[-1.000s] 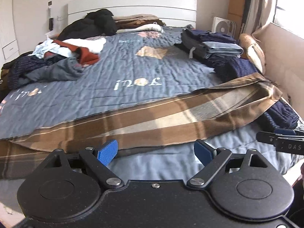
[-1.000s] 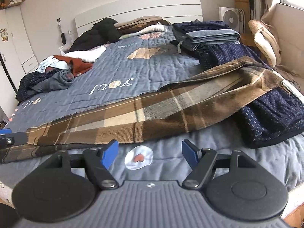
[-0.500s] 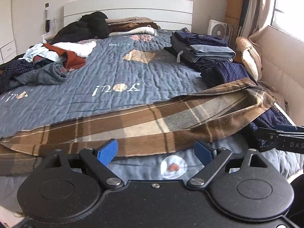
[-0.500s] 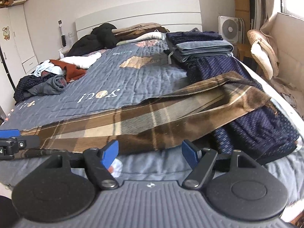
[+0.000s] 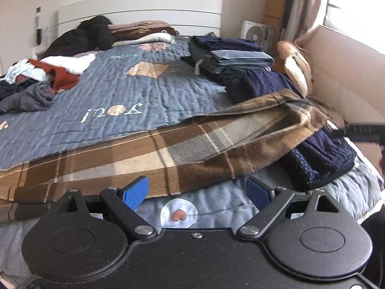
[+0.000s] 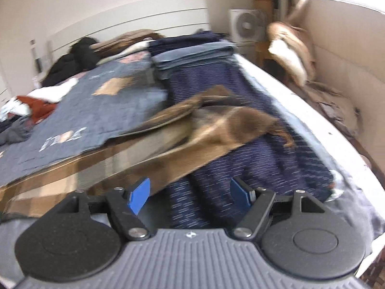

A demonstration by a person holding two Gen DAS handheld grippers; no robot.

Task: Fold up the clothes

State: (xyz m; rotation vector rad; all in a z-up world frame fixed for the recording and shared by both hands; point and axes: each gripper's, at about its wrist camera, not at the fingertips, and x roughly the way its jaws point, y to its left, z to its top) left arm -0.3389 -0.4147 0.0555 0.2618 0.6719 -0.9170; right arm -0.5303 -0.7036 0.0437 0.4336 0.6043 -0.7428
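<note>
Plaid scarf (image 5: 182,149) overlapping navy garment (image 5: 320,159), folded stack (image 5: 231,55) behind, both hand-held grippers released.

Both wrist views face headboard-ward; share brown scarf (image 5: 168,149).

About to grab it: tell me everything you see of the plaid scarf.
The scarf is a long, woolly-looking band, plaid in brown, tan and grey. It lies flat across the quilt near the bed's foot. Its far end rides up, rumpled, onto a navy garment. Neither gripper touches it.
</note>
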